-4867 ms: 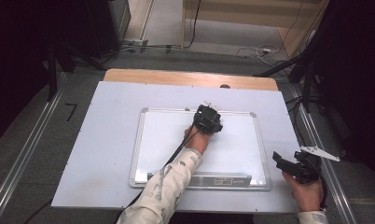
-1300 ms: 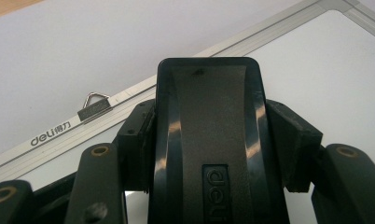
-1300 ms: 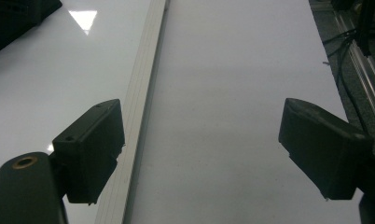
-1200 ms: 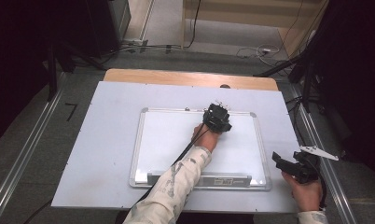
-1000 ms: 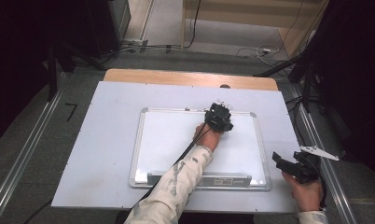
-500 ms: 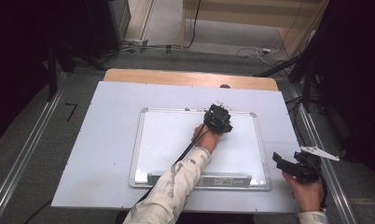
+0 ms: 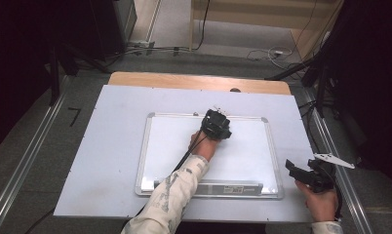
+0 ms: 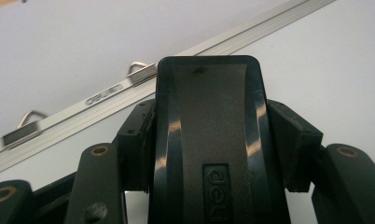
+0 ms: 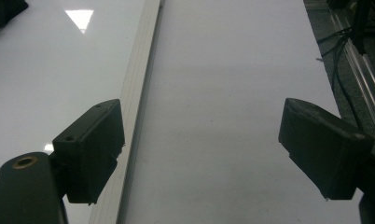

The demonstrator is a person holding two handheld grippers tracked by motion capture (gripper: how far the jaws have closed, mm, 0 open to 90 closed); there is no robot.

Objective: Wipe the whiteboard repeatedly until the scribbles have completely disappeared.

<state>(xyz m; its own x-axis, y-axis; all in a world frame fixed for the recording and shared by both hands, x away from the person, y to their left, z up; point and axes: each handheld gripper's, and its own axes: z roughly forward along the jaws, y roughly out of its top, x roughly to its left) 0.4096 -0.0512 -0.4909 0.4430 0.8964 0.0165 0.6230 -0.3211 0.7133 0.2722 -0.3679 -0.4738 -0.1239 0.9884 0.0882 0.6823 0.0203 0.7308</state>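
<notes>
**Eraser clamped over the whiteboard's far edge**

One black whiteboard eraser point(image 8: 206, 140) sits pinched between the jaws of the left gripper point(image 7: 216, 125), its pads pressing on both flanks. In the high view this gripper is over the upper part of the single whiteboard point(image 7: 243, 161), close to the far frame rail point(image 8: 106, 95); whether the eraser touches the surface cannot be told. In the left gripper view, two metal hanging loops point(image 8: 138, 66) stand on that rail just beyond the eraser's tip.

The right gripper point(image 7: 306, 174) is well apart, at the near right corner of the tabletop point(image 7: 111, 146), its jaws spread wide with nothing between them. Its own view looks along the board's side rail point(image 9: 136, 107), with bare tabletop to one side and board to the other.

One marker tray point(image 7: 208, 187) runs along the board's near edge. Nothing lies between the two grippers. Beyond the tabletop, cables point(image 7: 262, 52) trail across the floor, and metal rails point(image 7: 23, 170) flank both sides.
</notes>
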